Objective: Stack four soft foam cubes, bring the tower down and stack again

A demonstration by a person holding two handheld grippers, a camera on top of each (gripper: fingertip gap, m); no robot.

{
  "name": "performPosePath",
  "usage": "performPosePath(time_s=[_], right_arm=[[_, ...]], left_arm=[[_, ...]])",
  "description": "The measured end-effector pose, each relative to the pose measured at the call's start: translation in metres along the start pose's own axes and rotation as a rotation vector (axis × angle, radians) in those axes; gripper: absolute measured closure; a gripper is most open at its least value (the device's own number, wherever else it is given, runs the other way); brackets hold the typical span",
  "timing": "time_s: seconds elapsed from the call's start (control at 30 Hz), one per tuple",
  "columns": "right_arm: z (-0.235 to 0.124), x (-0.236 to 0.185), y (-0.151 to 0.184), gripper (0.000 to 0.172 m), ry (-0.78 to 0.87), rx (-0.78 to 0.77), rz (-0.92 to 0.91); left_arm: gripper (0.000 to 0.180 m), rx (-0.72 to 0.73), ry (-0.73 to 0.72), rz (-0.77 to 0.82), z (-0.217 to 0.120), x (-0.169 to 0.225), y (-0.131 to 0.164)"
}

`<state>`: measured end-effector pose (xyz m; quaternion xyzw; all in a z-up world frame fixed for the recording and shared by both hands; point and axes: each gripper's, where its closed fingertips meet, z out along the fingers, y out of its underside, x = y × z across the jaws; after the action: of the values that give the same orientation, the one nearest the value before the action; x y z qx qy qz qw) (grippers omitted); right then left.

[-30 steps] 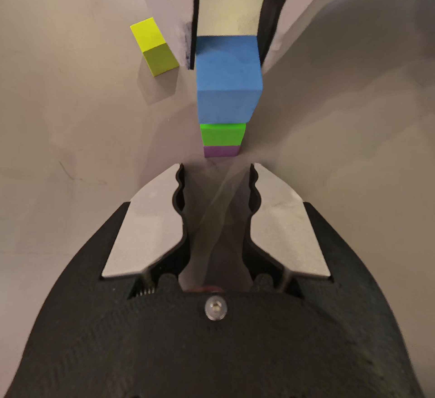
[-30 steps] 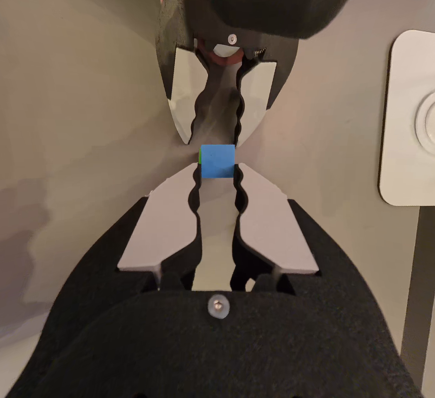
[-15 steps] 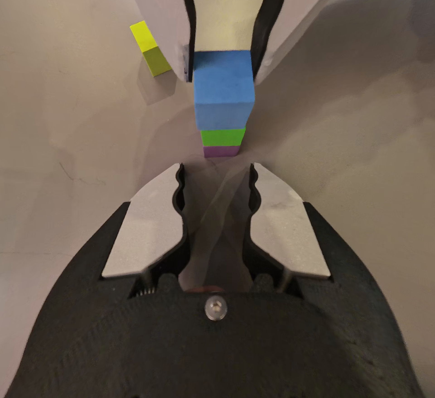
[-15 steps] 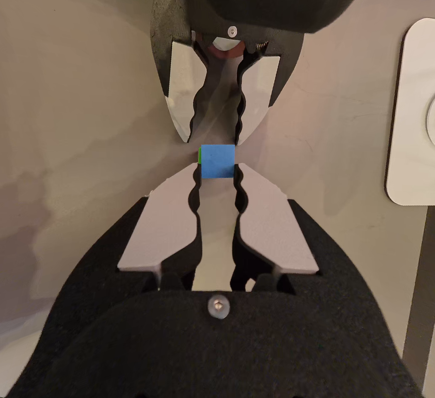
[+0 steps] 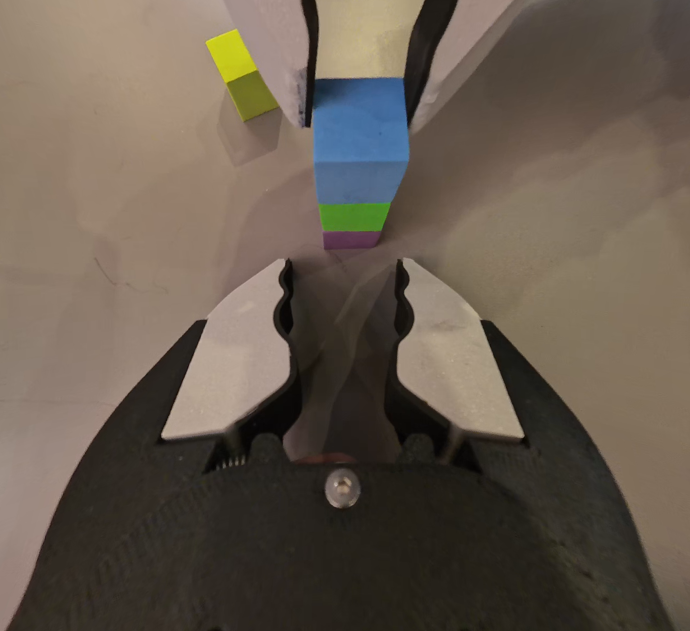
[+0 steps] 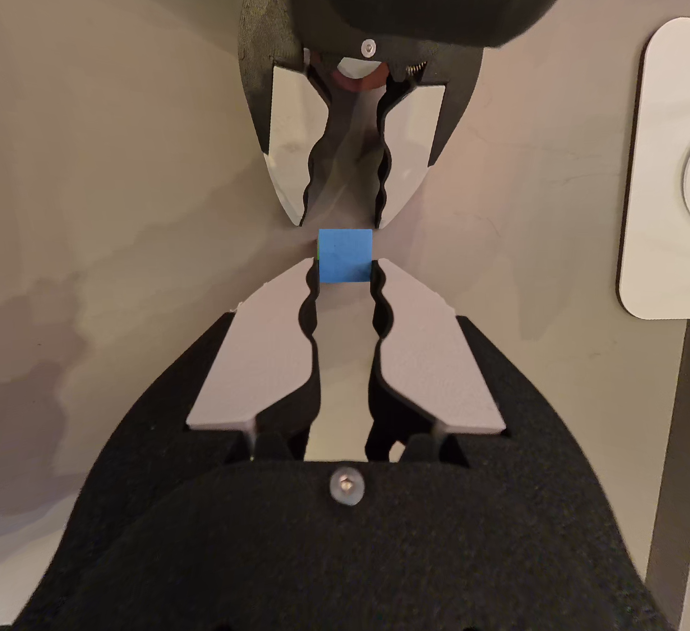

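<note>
A blue foam cube (image 5: pixel 360 139) sits on a green cube (image 5: pixel 354 216), which sits on a purple cube (image 5: pixel 351 240); the three form a straight tower on the grey table (image 5: pixel 112 314). My right gripper (image 6: pixel 345 266) is shut on the blue cube (image 6: pixel 345 258), with both pads pressed on its sides; its fingers (image 5: pixel 307 105) reach in from above in the left wrist view. My left gripper (image 5: pixel 343 266) is open and empty, just short of the purple cube. It faces the tower in the right wrist view (image 6: pixel 339 228). A yellow cube (image 5: pixel 241 77) lies alone to the tower's left.
A white rounded board (image 6: pixel 664 172) lies at the right, with a dark strip (image 6: pixel 668 463) below it along the table edge. A gloved hand (image 6: pixel 261 15) holds the left gripper. One gripper's finger ends stand about 7 cm off the other's.
My right gripper lowered the blue cube and shifted it slightly left, so it now rests squarely on the green cube. The left gripper stayed open and still.
</note>
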<state>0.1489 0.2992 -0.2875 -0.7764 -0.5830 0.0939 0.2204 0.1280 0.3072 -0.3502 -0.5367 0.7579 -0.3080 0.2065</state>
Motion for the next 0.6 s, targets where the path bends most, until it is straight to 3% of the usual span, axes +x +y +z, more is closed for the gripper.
performPosePath(time_s=[0.6], right_arm=[[0.0008, 0.001, 0.0002, 0.144, -0.001, -0.006, 0.008]], left_arm=[[0.128, 0.0, 0.002, -0.001, 0.0, 0.0001, 0.0]])
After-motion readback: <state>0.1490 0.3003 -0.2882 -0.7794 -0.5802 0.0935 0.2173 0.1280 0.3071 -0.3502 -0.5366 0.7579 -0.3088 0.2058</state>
